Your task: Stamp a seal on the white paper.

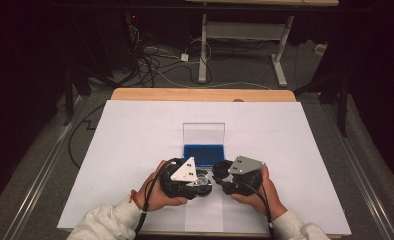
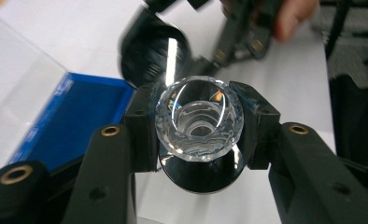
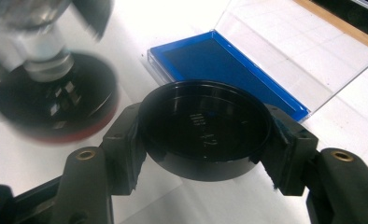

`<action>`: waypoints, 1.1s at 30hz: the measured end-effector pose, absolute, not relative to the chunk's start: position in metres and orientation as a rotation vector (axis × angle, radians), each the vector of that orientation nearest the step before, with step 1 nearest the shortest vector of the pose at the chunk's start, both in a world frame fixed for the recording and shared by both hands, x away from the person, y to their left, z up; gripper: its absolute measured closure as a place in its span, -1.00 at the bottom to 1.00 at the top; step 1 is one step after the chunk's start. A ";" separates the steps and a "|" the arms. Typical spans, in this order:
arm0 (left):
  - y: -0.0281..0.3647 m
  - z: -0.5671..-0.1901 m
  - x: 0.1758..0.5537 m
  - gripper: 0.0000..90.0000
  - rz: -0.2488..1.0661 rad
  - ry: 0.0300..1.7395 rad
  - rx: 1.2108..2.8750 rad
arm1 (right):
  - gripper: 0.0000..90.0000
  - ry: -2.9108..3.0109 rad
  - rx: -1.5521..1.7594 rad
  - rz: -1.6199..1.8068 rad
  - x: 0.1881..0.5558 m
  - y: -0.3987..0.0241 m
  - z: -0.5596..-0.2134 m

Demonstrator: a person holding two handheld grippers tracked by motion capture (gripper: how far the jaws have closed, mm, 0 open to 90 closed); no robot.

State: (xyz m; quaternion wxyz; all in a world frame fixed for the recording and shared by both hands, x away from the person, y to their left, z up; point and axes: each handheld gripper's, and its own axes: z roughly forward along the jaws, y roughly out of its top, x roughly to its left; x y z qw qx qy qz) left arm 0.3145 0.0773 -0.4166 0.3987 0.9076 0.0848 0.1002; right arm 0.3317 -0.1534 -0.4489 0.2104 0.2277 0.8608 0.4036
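My left gripper [image 2: 199, 125] is shut on a clear faceted glass knob [image 2: 199, 116] that stands on a round black base [image 2: 201, 176]. The right gripper view shows that base [image 3: 56, 100] with a reddish lower rim, blurred, on the white sheet. My right gripper [image 3: 205, 133] is shut on a shallow round black lid [image 3: 205, 123], held level just above the sheet. In the high view, the left gripper [image 1: 203, 180] and right gripper [image 1: 220, 174] meet tip to tip near the table's front, just in front of the blue case [image 1: 203, 152].
The blue case [image 3: 219, 65] lies open, its clear lid [image 1: 203, 133] standing upright behind it. A white sheet [image 1: 125, 145] covers the table, with a wooden edge [image 1: 200, 94] at the far side. Cables and desk legs [image 1: 203, 55] are on the floor beyond.
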 end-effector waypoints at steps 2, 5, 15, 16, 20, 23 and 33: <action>0.076 -0.420 0.312 0.22 0.237 0.201 2.310 | -0.14 2.394 0.632 1.119 0.332 -0.154 -0.449; 0.073 -0.424 0.309 0.22 0.222 0.192 2.325 | -0.14 2.393 0.633 1.119 0.331 -0.155 -0.450; 0.070 -0.434 0.302 0.22 0.199 0.179 2.361 | -0.14 2.385 0.625 1.106 0.330 -0.158 -0.448; 0.070 -0.435 0.301 0.22 0.200 0.178 2.365 | -0.14 2.381 0.627 1.105 0.330 -0.159 -0.448; 0.071 -0.438 0.299 0.22 0.202 0.182 2.368 | -0.14 2.366 0.636 1.107 0.330 -0.159 -0.447; 0.069 -0.441 0.298 0.22 0.194 0.172 2.378 | -0.14 2.372 0.624 1.103 0.330 -0.158 -0.447; 0.066 -0.447 0.298 0.22 0.206 0.169 2.400 | -0.14 2.369 0.623 1.103 0.329 -0.158 -0.446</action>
